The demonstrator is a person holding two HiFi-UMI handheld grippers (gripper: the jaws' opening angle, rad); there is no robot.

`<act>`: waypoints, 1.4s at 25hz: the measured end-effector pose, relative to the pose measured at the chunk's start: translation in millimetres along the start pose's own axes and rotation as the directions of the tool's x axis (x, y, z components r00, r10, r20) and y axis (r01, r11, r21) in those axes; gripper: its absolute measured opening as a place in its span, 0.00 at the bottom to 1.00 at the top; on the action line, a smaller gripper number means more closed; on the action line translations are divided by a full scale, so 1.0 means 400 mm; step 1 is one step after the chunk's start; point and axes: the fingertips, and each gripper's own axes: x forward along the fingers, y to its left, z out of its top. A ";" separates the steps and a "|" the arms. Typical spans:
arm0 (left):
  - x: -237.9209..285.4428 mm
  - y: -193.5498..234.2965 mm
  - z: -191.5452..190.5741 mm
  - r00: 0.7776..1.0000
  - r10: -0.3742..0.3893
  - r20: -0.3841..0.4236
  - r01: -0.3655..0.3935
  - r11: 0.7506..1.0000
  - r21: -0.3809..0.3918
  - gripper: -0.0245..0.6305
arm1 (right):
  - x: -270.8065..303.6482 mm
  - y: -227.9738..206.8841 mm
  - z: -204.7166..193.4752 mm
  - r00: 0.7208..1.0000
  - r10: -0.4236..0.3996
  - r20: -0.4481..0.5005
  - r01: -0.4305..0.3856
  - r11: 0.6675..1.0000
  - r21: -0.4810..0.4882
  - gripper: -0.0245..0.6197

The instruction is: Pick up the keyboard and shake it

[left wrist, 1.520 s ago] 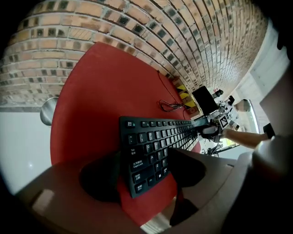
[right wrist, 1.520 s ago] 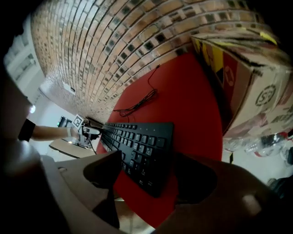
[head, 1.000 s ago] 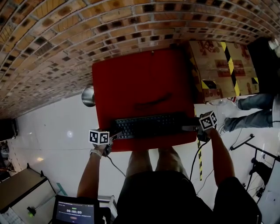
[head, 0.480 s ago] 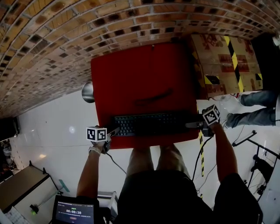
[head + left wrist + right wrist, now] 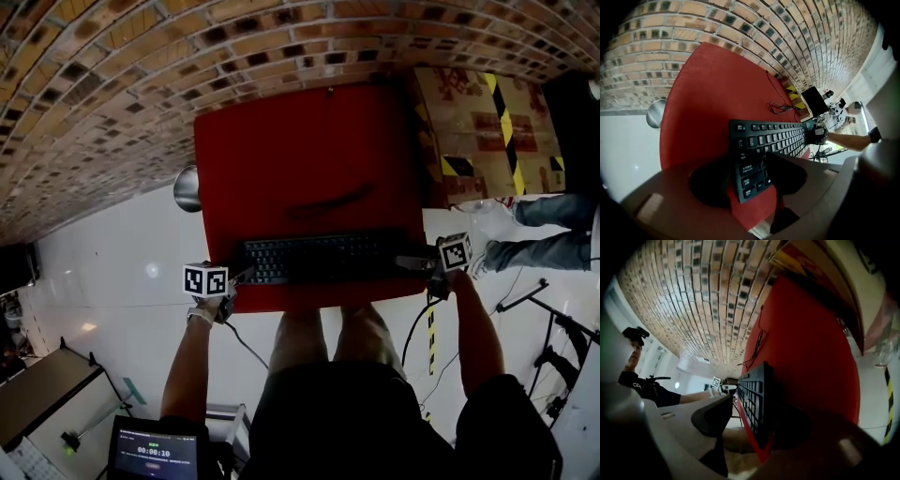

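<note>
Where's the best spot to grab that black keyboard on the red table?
By its two short ends, coming in from the left and right sides at once. The keyboard is long, thin and flat, so pinching both ends top and bottom should keep it level.

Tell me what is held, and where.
The keyboard, by its ends: left gripper at the left, right gripper at the right; their jaws have just been closing.

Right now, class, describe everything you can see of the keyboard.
The keyboard is black, plastic-looking, long and flat, with rows of white-lettered keys. It sits lengthwise at the near edge of the red table. The left gripper clamps its left end and the right gripper its right end. Both pairs of jaws have just been closing on it.
</note>
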 end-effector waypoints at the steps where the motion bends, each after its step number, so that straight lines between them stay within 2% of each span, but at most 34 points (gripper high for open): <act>1: -0.001 0.001 0.001 1.000 -0.002 0.002 0.002 1.000 -0.004 0.41 | 0.000 -0.002 -0.004 1.000 0.006 -0.009 -0.006 1.000 0.003 0.39; 5: -0.002 0.005 0.001 1.000 -0.002 0.003 0.002 1.000 0.008 0.41 | 0.001 -0.005 -0.024 0.996 -0.012 -0.087 0.009 0.999 -0.032 0.35; 8: -0.002 0.005 0.001 1.000 -0.002 0.009 0.002 1.000 0.012 0.40 | 0.009 -0.018 -0.004 0.992 -0.116 -0.047 0.110 0.988 -0.111 0.34; 12: -0.006 0.009 0.001 1.000 -0.011 0.026 0.011 1.000 0.008 0.37 | 0.021 -0.036 -0.008 0.965 -0.256 -0.053 0.240 0.948 -0.207 0.35; 15: -0.008 0.007 0.003 0.999 -0.018 0.045 0.018 1.000 0.011 0.37 | 0.029 -0.035 -0.011 0.941 -0.334 -0.045 0.316 0.922 -0.223 0.43; 19: -0.007 0.009 0.004 0.997 -0.024 0.067 0.023 1.000 0.011 0.37 | 0.041 -0.049 -0.005 0.869 -0.494 -0.022 0.480 0.855 -0.197 0.46; 22: -0.007 0.007 0.006 0.996 -0.032 0.089 0.032 0.999 0.003 0.37 | 0.055 -0.053 -0.001 0.813 -0.582 0.020 0.576 0.799 -0.170 0.57; 24: -0.009 0.008 0.006 0.995 -0.025 0.100 0.026 1.000 0.001 0.37 | 0.064 -0.057 -0.001 0.760 -0.647 0.053 0.646 0.746 -0.158 0.63; 27: -0.014 0.015 0.006 0.994 -0.014 0.109 0.013 1.000 0.007 0.37 | 0.070 -0.069 0.000 0.652 -0.754 0.078 0.753 0.633 -0.178 0.68; 28: -0.015 0.017 0.006 0.994 -0.016 0.110 0.015 1.000 0.012 0.37 | 0.070 -0.073 0.001 0.626 -0.776 0.080 0.774 0.606 -0.184 0.67; 29: -0.016 0.017 0.005 0.994 -0.021 0.109 0.019 1.000 0.019 0.37 | 0.071 -0.074 0.002 0.615 -0.785 0.080 0.783 0.594 -0.186 0.67; 33: -0.020 0.001 -0.004 0.994 -0.061 0.089 0.054 0.995 0.080 0.37 | 0.064 -0.070 -0.003 0.638 -0.764 0.102 0.764 0.610 -0.210 0.66; 35: -0.027 -0.010 -0.003 0.991 -0.090 0.098 0.078 0.991 0.112 0.38 | 0.053 -0.066 0.003 0.641 -0.756 0.133 0.761 0.605 -0.234 0.65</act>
